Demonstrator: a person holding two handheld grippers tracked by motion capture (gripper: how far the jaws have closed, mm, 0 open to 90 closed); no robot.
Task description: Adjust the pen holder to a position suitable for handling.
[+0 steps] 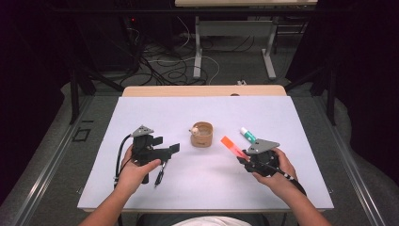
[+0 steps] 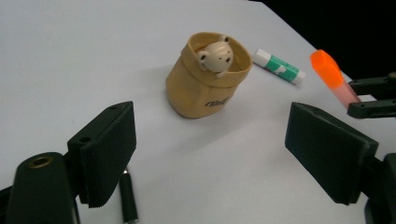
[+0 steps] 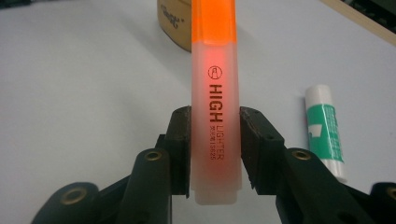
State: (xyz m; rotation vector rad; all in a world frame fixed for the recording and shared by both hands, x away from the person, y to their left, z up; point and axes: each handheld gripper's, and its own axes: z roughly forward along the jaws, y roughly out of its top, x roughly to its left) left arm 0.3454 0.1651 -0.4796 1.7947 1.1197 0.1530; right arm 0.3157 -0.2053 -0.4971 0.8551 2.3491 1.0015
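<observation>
My right gripper (image 3: 215,135) is shut on an orange highlighter (image 3: 215,88), its pads clamped on the lower body and the orange cap end pointing away. In the high view that highlighter (image 1: 231,146) sticks out up and left from the right gripper (image 1: 244,157). A tan pen holder (image 1: 202,134) with a small bear figure on its rim stands mid-table. My left gripper (image 1: 171,149) stands open to the holder's left with nothing between its jaws. The holder (image 2: 205,77) lies ahead of the left gripper (image 2: 210,154) in its own view.
A green-and-white glue stick (image 1: 247,134) lies on the white table top (image 1: 155,113) just beyond the right gripper, also seen as the glue stick (image 3: 323,128). A dark pen (image 1: 160,175) lies under the left hand. The table's wooden far edge (image 1: 202,90) runs behind.
</observation>
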